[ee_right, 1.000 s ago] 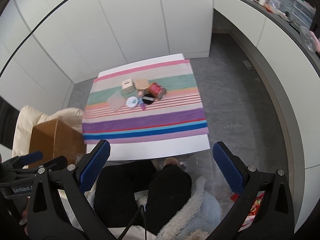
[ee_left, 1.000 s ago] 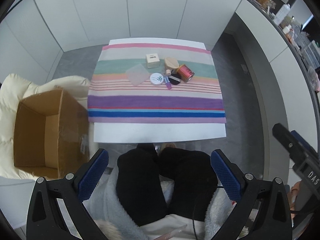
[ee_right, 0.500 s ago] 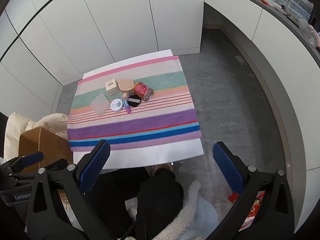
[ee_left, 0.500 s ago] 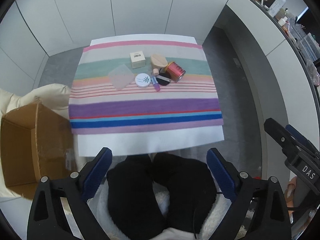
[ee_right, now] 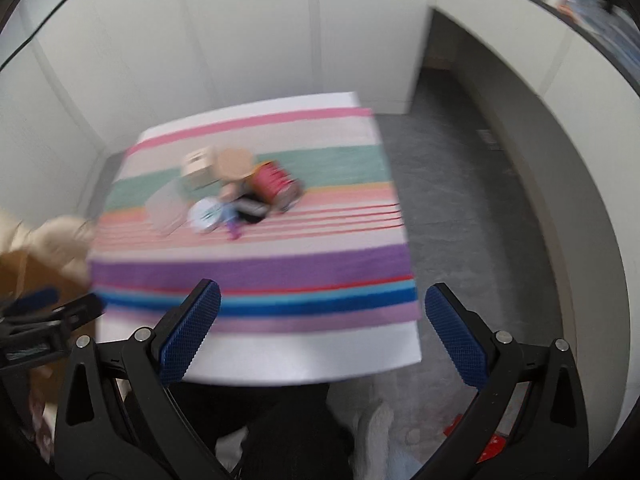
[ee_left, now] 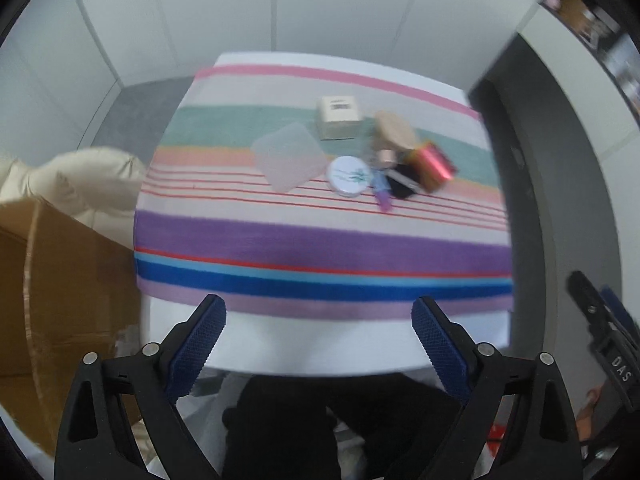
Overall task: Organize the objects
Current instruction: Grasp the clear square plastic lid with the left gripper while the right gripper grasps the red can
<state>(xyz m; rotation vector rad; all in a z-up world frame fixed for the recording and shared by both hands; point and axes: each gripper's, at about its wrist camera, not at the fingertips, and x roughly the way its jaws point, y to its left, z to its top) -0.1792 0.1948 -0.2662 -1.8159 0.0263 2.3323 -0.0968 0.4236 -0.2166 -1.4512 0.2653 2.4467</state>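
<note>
Both grippers hung above the near edge of the white table (ee_left: 304, 354), holding nothing. The left gripper (ee_left: 319, 322), jaws wide, had just been narrowing slightly; the right gripper (ee_right: 322, 309) gaped. The small toiletries lay clustered on the striped cloth (ee_left: 320, 244): a cream cardboard box (ee_left: 338, 116), a round white tin (ee_left: 347, 176), a red can (ee_left: 430, 164).

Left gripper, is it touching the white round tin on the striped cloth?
Apart. The left wrist view shows the left gripper open near the table's front edge, with wide cloth stripes between it and the white round tin.
</note>
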